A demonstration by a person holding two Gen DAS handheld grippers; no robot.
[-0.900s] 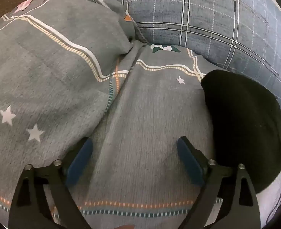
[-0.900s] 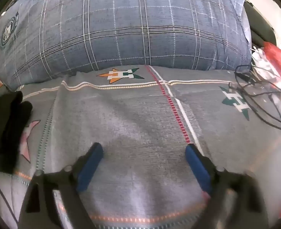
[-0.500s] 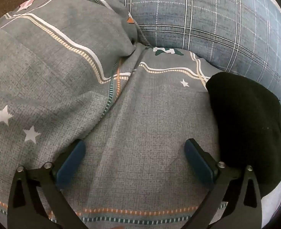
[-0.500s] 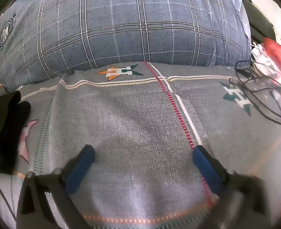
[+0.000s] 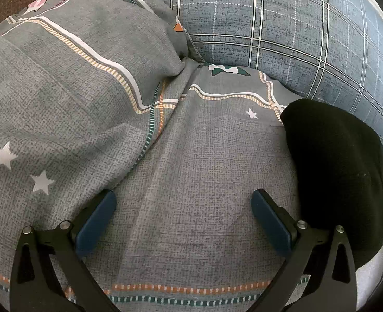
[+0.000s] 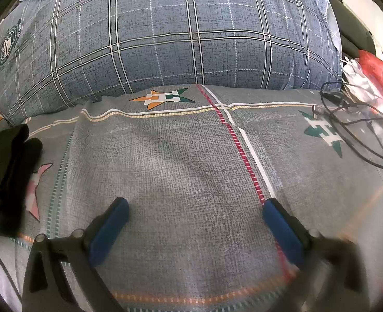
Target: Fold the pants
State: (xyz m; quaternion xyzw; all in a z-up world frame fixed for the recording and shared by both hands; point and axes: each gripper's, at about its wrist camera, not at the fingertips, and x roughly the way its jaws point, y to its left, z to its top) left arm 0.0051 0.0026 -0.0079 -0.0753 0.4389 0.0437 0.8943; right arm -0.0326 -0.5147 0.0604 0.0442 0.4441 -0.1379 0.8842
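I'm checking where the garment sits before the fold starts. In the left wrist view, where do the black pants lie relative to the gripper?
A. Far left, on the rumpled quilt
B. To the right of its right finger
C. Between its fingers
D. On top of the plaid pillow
B: the black pants lie right of the open left gripper, nothing but the star-print bedsheet between its fingers.

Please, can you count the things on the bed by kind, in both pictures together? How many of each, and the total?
Black pants: 1
Plaid pillow: 1
Grey patterned quilt: 1
Black cable: 1 tangle; I cannot separate the strands
Red and white bags: 1 heap, number unclear
Total: 5
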